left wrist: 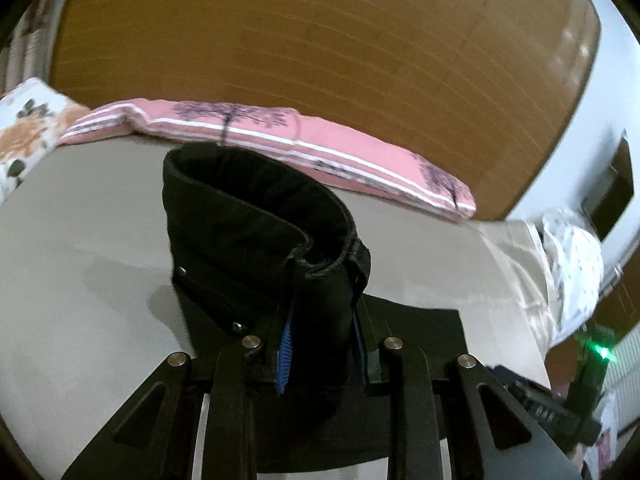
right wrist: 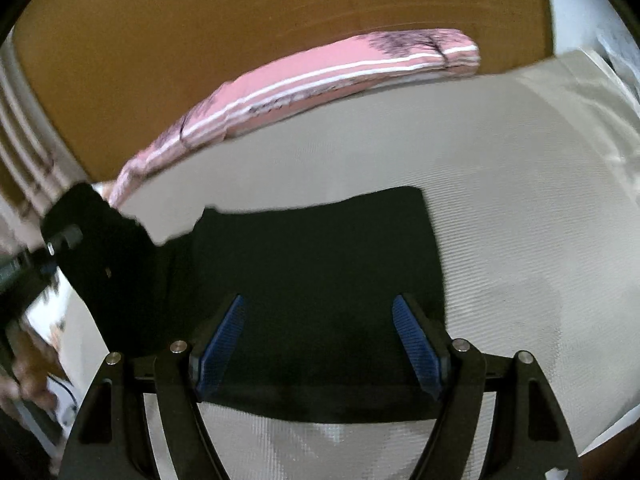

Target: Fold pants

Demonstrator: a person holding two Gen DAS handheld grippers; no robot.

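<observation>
The black pants (right wrist: pixel 320 264) lie partly flat on the grey bed sheet (right wrist: pixel 500 200). In the left wrist view one thick end of the pants (left wrist: pixel 256 216), with a seamed band and metal rivets, is lifted and curls upward. My left gripper (left wrist: pixel 320 320) is shut on that bunched end, and a blue pad (left wrist: pixel 285 344) presses the cloth on each side. My right gripper (right wrist: pixel 320 320) stands open over the flat part of the pants, its blue pads (right wrist: pixel 222 344) wide apart and pressing on nothing. The left gripper's dark body (right wrist: pixel 92 240) shows at the left of the right wrist view.
A folded pink striped blanket (left wrist: pixel 304 140) lies along the far edge of the bed against a wooden headboard (left wrist: pixel 320 40). A floral pillow (left wrist: pixel 28 136) sits at the far left and a white dotted cloth (left wrist: pixel 572 264) at the right. A hand (right wrist: pixel 24 376) shows at the lower left.
</observation>
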